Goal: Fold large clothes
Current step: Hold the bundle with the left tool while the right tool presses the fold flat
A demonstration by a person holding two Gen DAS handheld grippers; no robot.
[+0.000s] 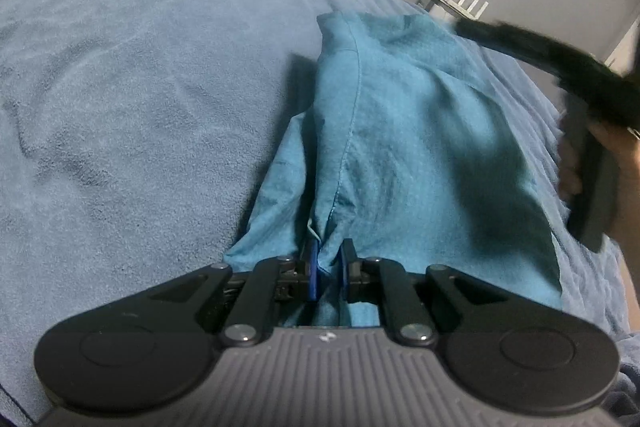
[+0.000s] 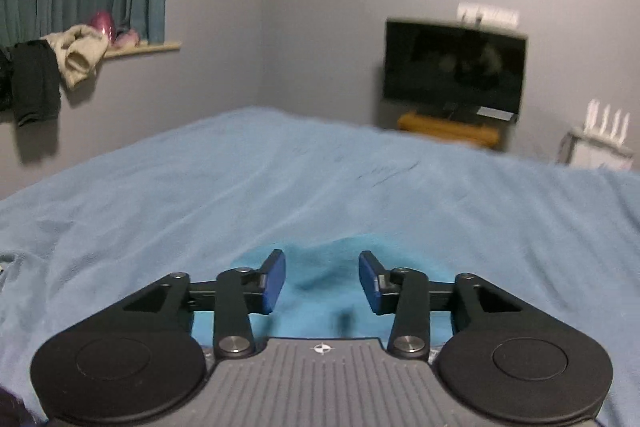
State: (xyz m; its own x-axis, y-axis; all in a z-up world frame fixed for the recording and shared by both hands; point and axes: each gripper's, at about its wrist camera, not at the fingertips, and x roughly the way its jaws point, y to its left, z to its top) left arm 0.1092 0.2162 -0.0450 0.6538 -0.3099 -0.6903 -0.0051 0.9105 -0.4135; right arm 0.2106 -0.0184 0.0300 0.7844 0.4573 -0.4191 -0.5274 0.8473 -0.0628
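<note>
Left gripper clamped on near edge of teal garment. Garment spread away from claw across blue blanket. Right gripper parted, empty, hovering over garment's far portion.

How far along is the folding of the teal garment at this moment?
Done: the teal garment lies on the blue blanket, seemingly doubled lengthwise. In hand: the left gripper pinches its near edge; the right gripper hovers open, holding nothing. Left: it is still long, so cross folds remain.
</note>
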